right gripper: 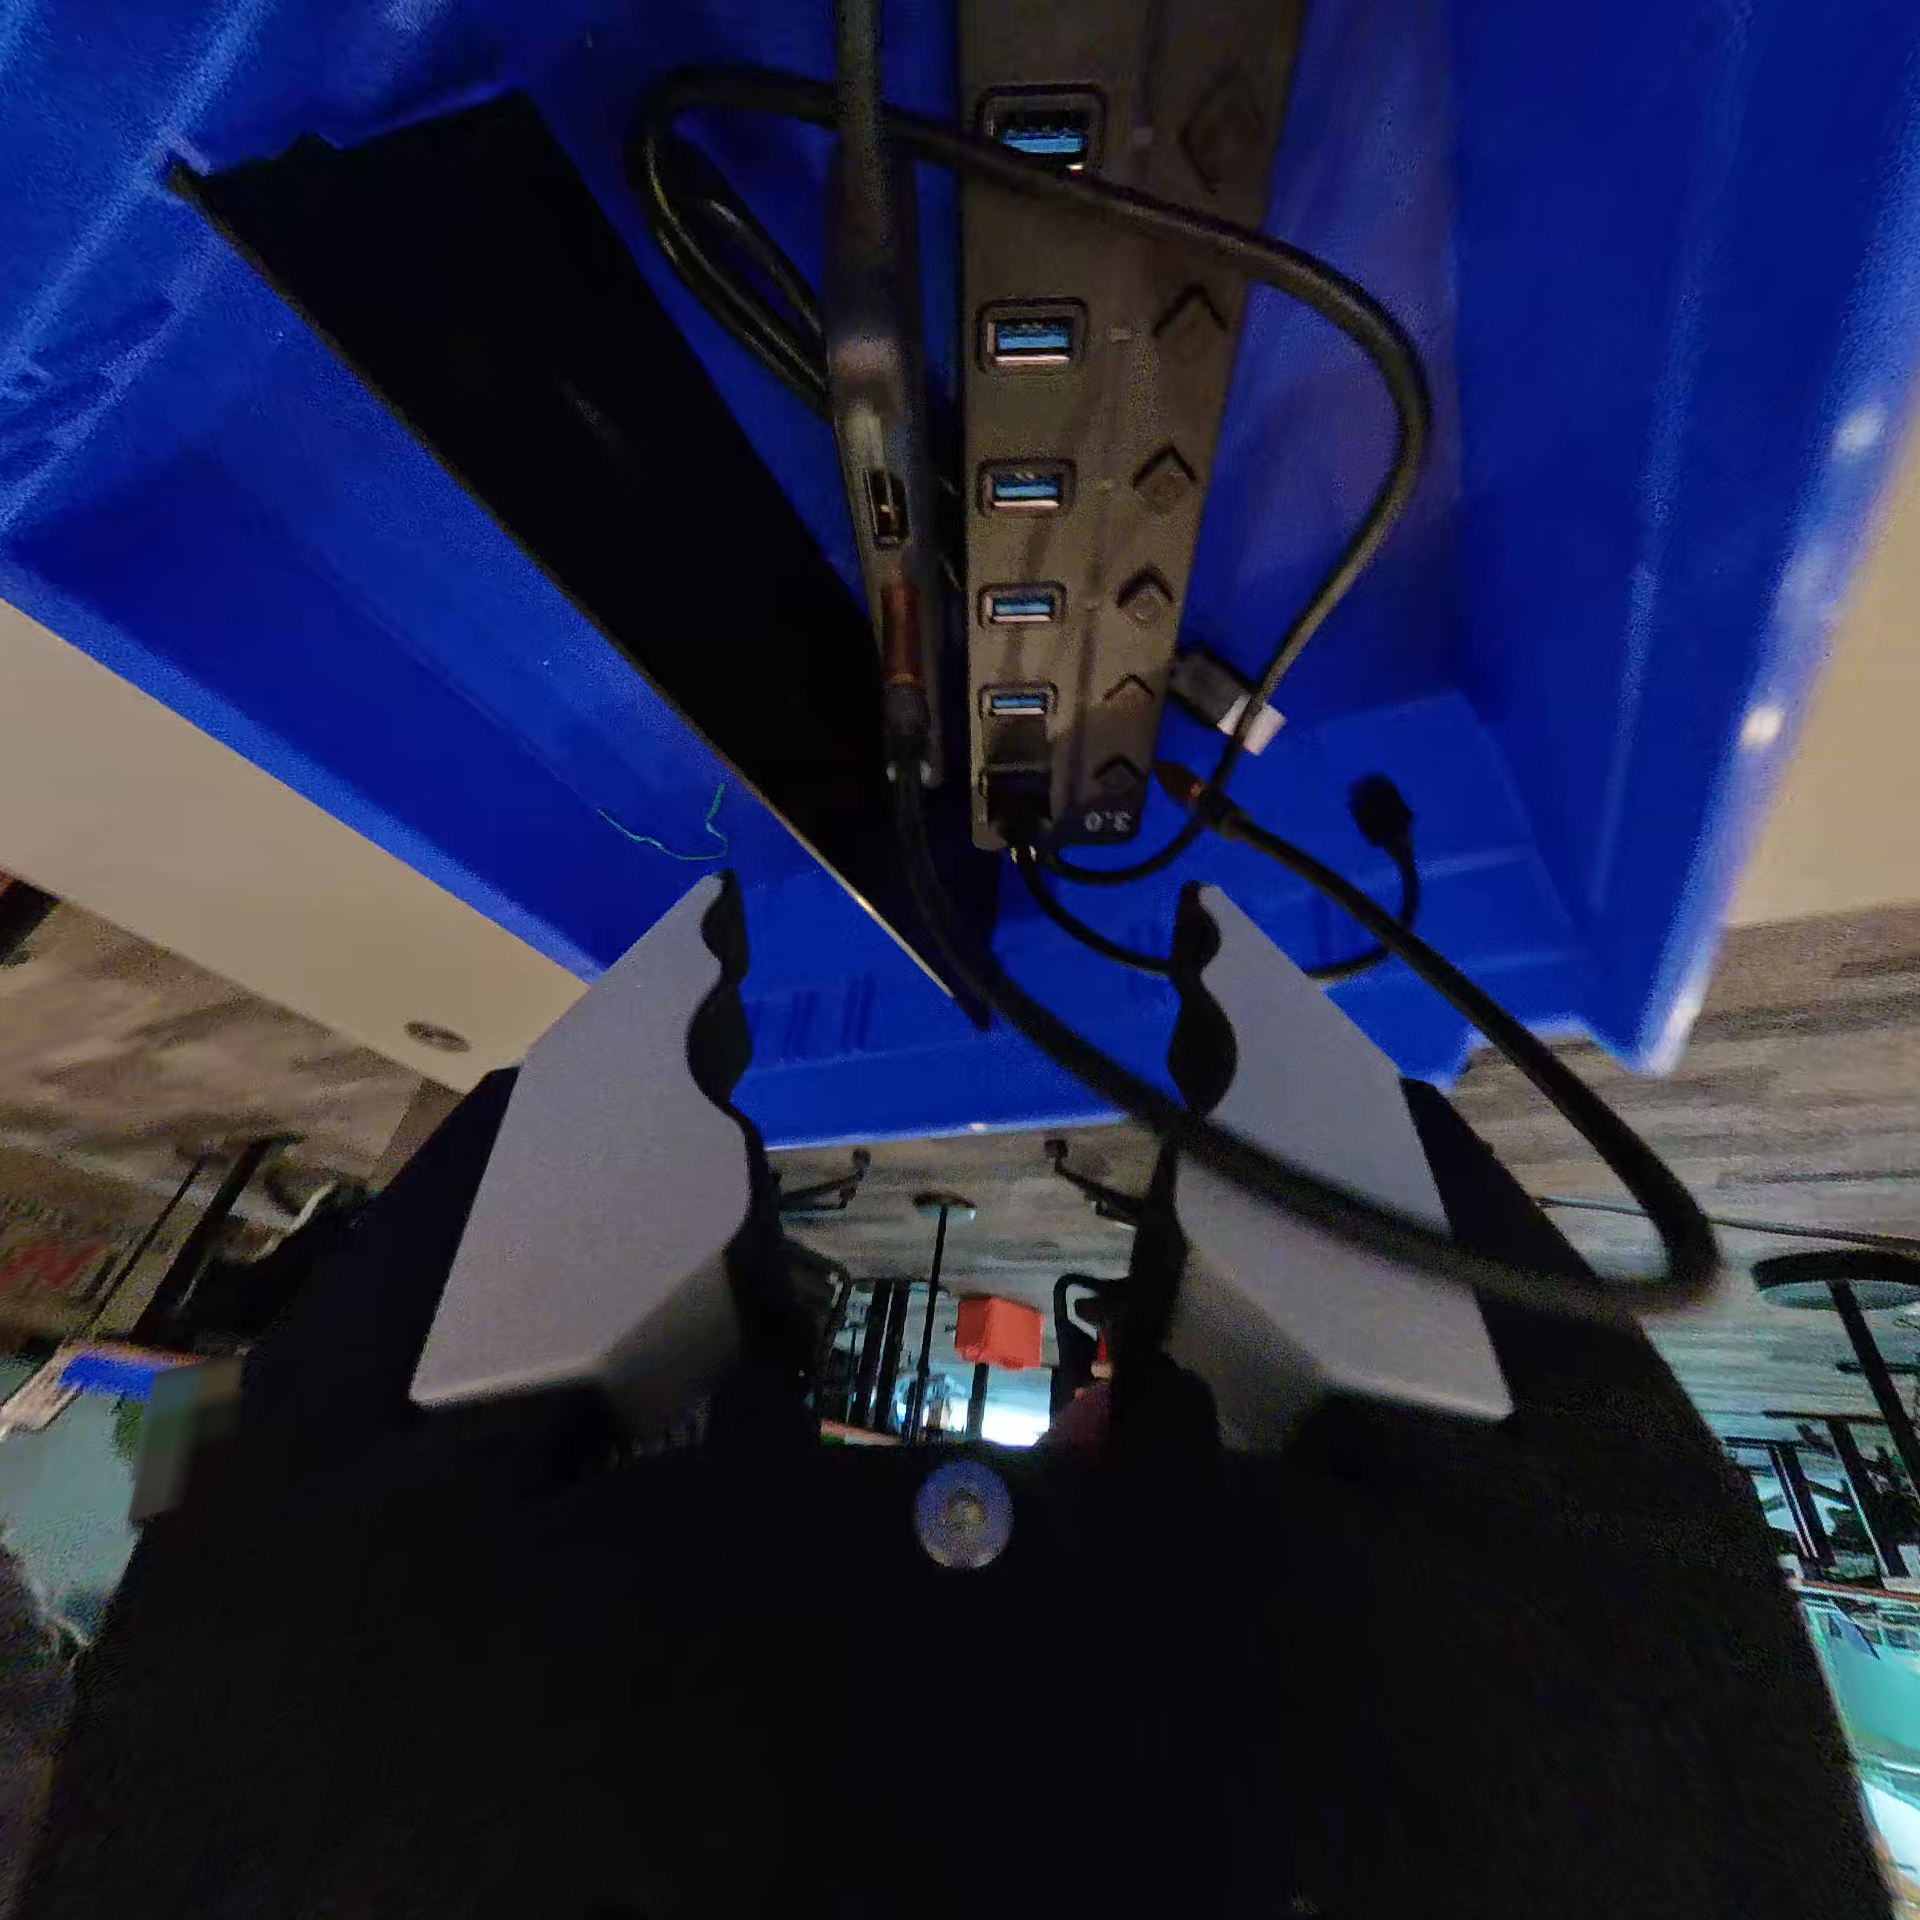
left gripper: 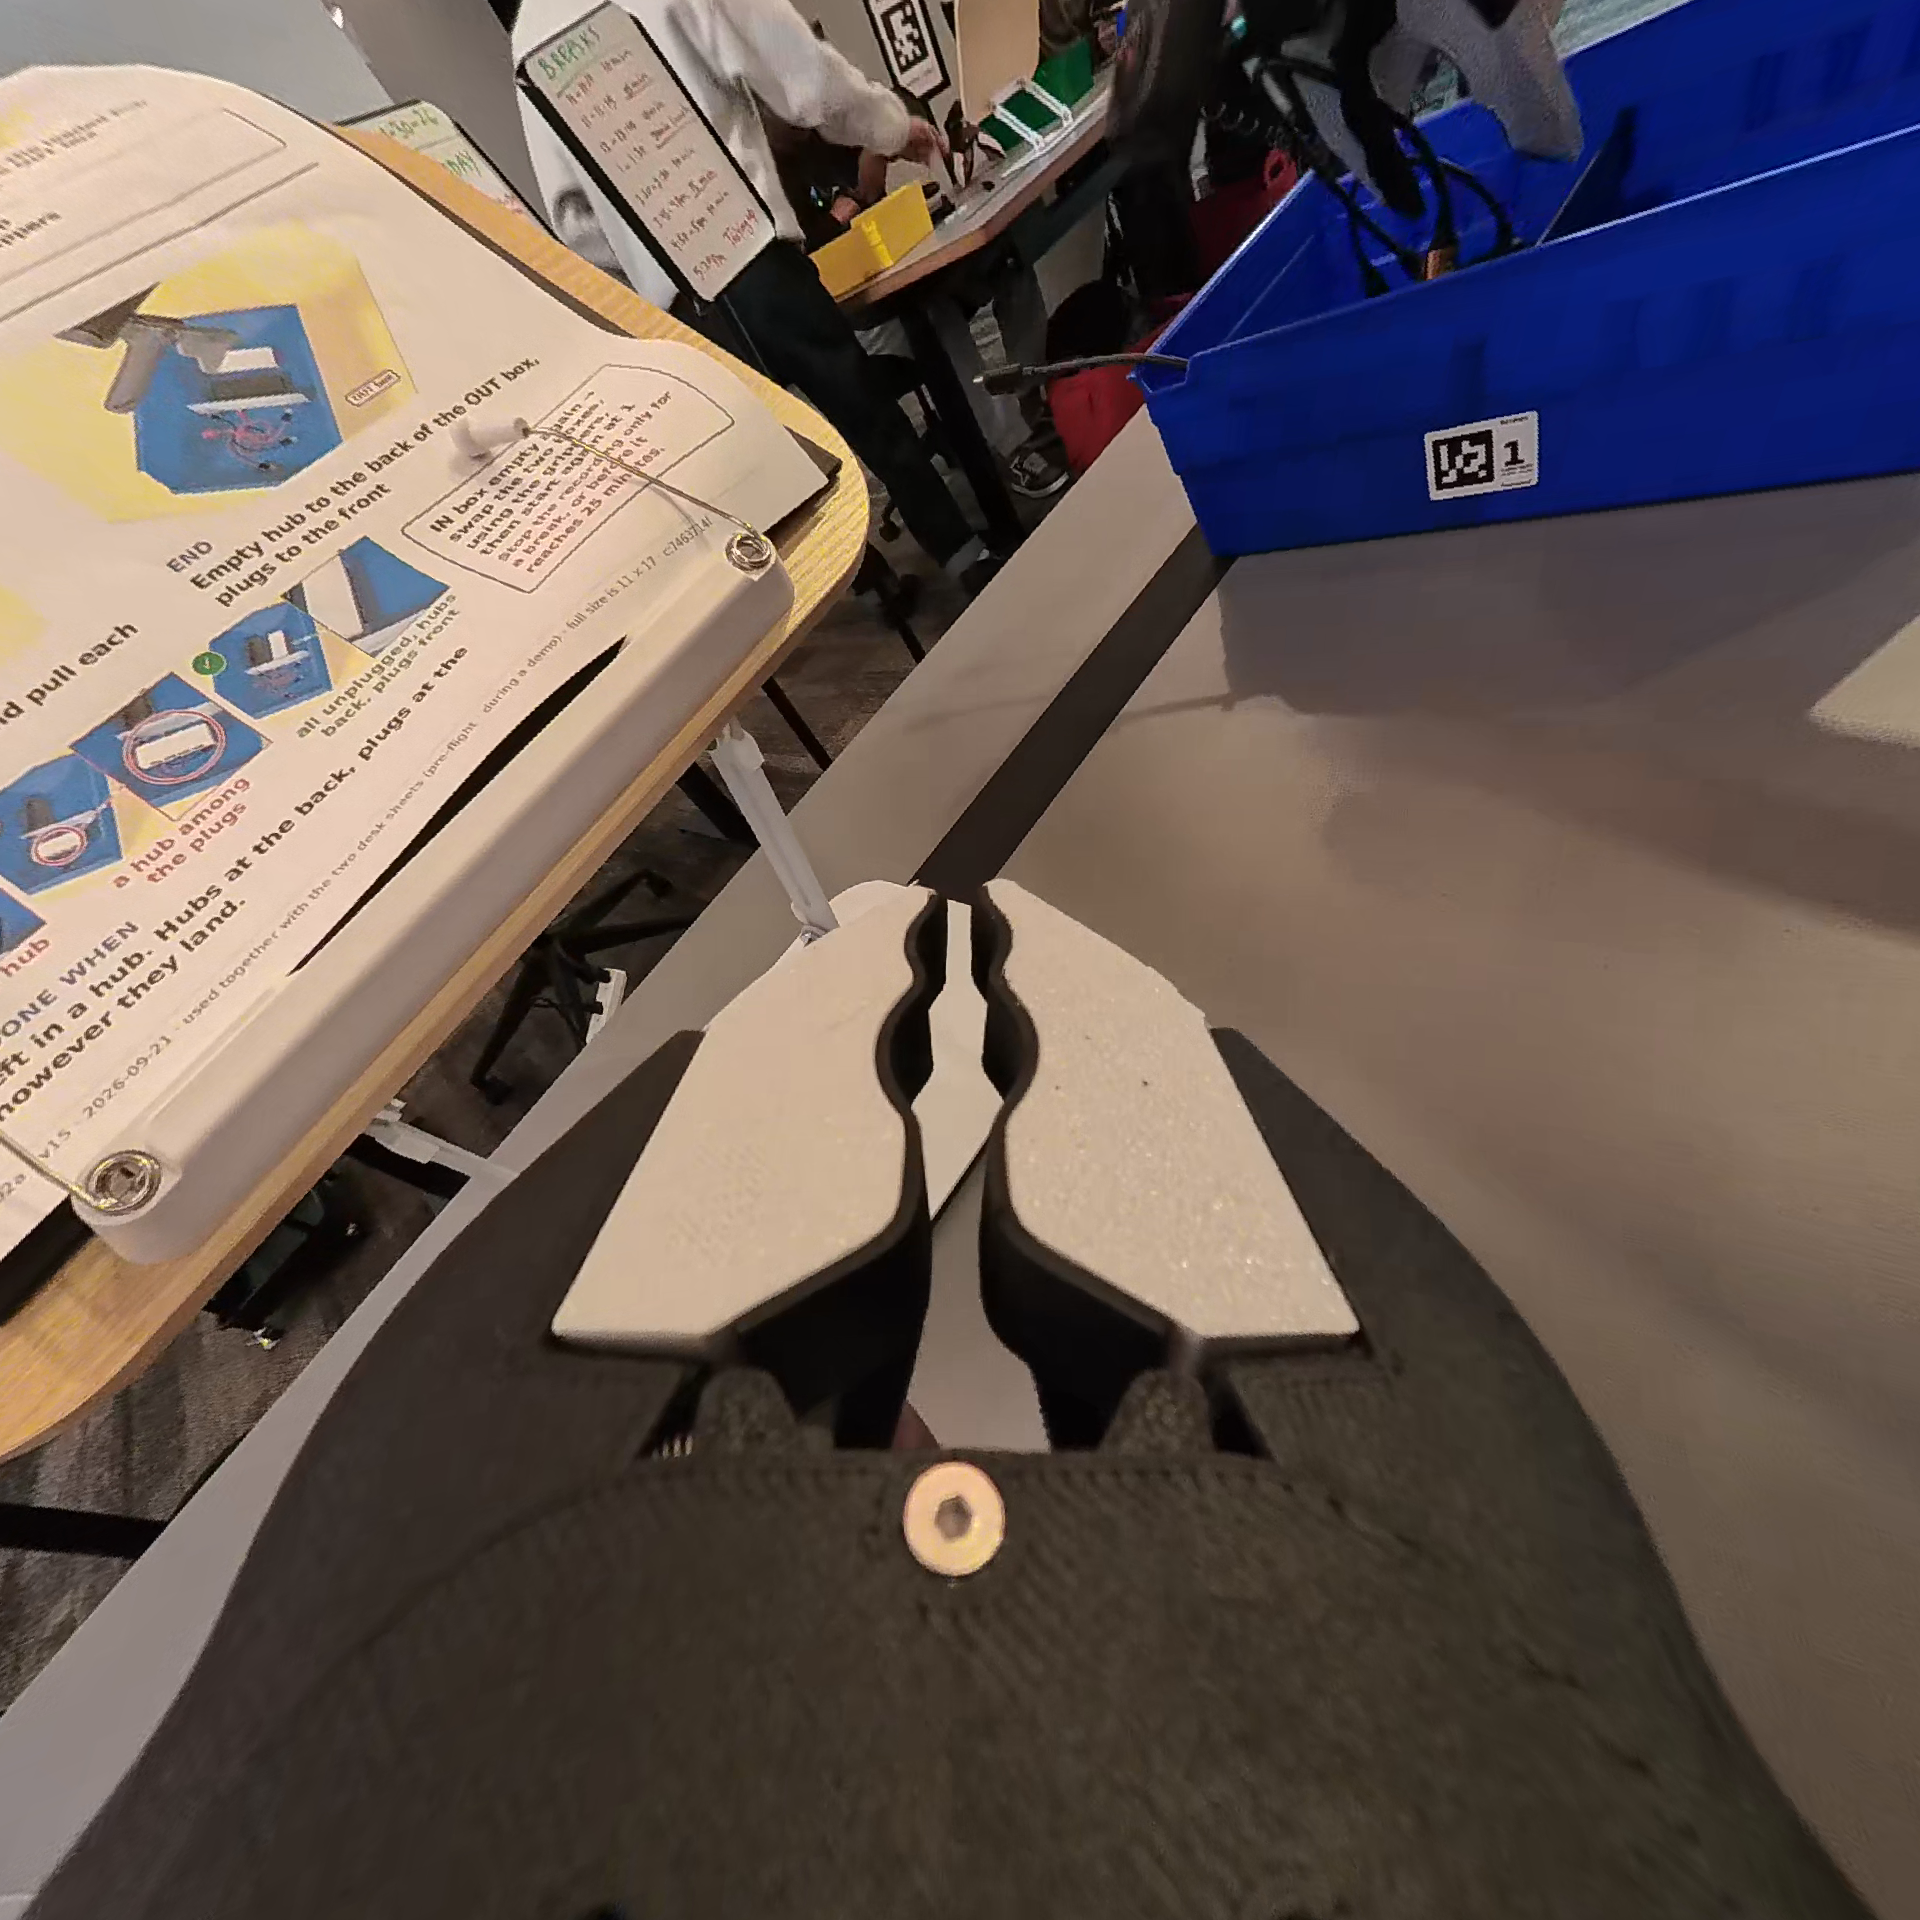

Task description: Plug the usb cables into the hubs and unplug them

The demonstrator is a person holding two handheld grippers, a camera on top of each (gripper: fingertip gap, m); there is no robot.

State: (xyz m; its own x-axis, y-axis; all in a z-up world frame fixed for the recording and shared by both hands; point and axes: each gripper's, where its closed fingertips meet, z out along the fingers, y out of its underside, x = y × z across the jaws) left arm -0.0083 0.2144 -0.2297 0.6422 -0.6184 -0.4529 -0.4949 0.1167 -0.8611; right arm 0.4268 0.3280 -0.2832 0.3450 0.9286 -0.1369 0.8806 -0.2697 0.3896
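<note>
Lying inside the blue bin (right gripper: 312, 582), the black USB hub (right gripper: 1101, 499) is seen with cables (right gripper: 1382, 416) around it. The right gripper (right gripper: 961, 935) is held wide open and empty; the left gripper (left gripper: 961, 914), above the grey table (left gripper: 1455, 935), is nearly closed, holding nothing.

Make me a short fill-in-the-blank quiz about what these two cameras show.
1. The USB hub lies inside a bin coloured ____.
2. The right hand-held gripper has its jaws ____.
3. The left hand-held gripper holds ____.
4. The hub's empty sockets are coloured ____ inside.

Missing words: blue; open; nothing; blue
</note>
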